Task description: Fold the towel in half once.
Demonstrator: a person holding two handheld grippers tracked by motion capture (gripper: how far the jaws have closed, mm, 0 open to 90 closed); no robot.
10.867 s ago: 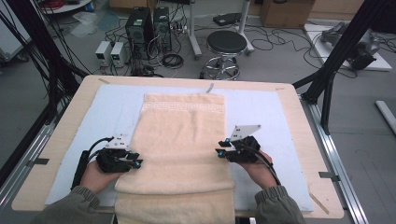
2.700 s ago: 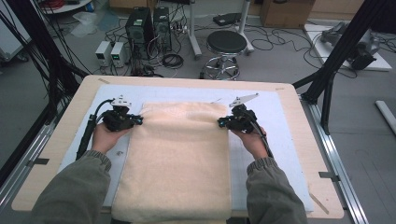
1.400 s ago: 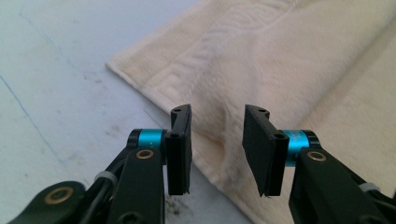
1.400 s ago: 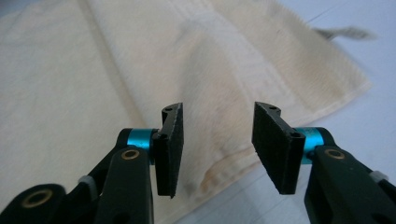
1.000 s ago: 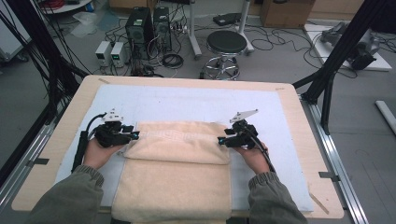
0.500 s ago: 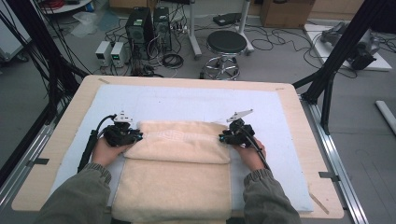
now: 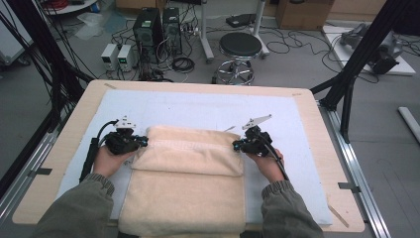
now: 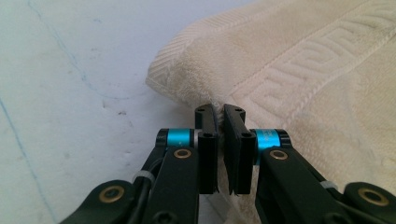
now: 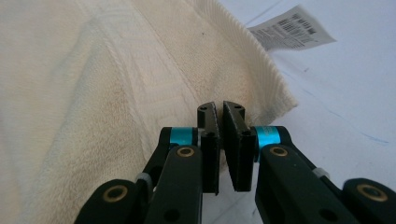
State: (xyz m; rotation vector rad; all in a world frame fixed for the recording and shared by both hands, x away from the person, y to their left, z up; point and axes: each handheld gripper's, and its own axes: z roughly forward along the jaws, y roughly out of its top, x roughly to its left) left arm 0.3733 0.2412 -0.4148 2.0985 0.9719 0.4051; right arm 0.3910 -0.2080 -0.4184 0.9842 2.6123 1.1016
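Note:
A cream towel (image 7: pixel 188 193) lies on the pale blue mat (image 7: pixel 198 106), with its far part folded back toward the person into a flap (image 7: pixel 190 156). My left gripper (image 7: pixel 141 143) sits at the left end of the fold. In the left gripper view its jaws (image 8: pixel 219 109) have just been closing and now pinch the towel's edge (image 8: pixel 187 79). My right gripper (image 7: pixel 237 145) sits at the right end of the fold. Its jaws (image 9: pixel 219 108) have also just been closing, and cloth from the towel's side edge (image 9: pixel 243 60) is between them. A hand holds each gripper.
A white care label (image 9: pixel 292 25) lies on the mat just past the towel's right corner. The wooden table edge (image 7: pixel 317 129) frames the mat. Beyond the table stand a stool (image 7: pixel 240 44), computer cases (image 7: pixel 153 25) and floor cables. Bare mat lies behind the towel.
Both grippers' jaws have drawn together at the ends of the fold. The hands have stayed where they were, and the folded flap has not moved.

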